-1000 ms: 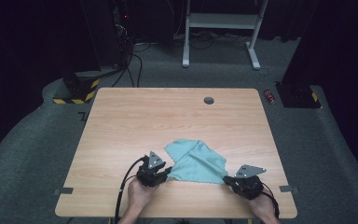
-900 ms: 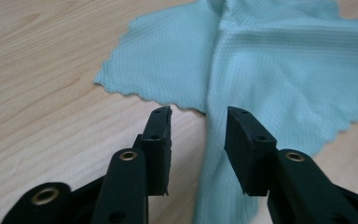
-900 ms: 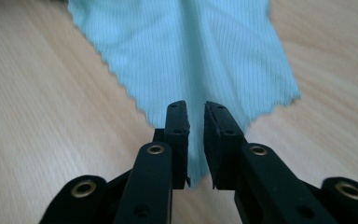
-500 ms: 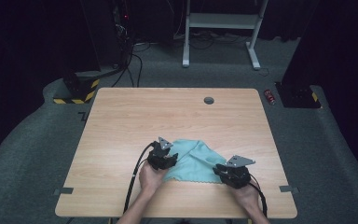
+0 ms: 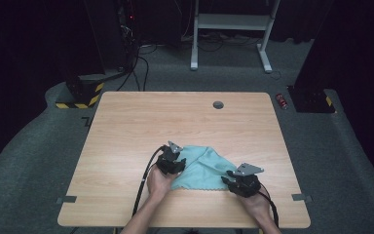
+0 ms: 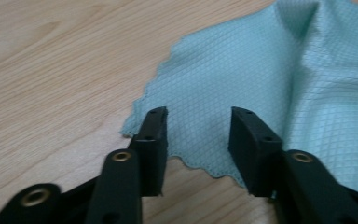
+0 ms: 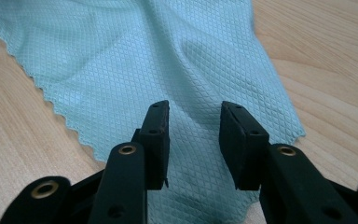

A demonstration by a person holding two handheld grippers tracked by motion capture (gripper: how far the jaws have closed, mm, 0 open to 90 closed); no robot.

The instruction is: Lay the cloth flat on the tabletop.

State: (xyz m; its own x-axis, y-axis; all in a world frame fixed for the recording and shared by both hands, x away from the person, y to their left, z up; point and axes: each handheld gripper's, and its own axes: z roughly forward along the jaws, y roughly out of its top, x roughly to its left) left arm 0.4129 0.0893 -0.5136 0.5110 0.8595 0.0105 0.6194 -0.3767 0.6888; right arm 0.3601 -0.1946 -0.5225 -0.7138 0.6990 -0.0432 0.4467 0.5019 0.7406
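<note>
At five o'clock on the table (image 5: 126, 122), both grippers, left (image 5: 174, 157) and right (image 5: 230, 181), straddle cloth (image 5: 204, 168) corners, jaws spread after moving; pinch each corner squarely, low and together.

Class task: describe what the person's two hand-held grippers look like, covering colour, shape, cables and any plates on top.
Both the left gripper and the right gripper are black, each topped by a grey three-cornered plate and trailing a black cable. Each has two blocky black jaws on arms with brass-coloured rivets. The forearms are bare, no sleeves.
</note>
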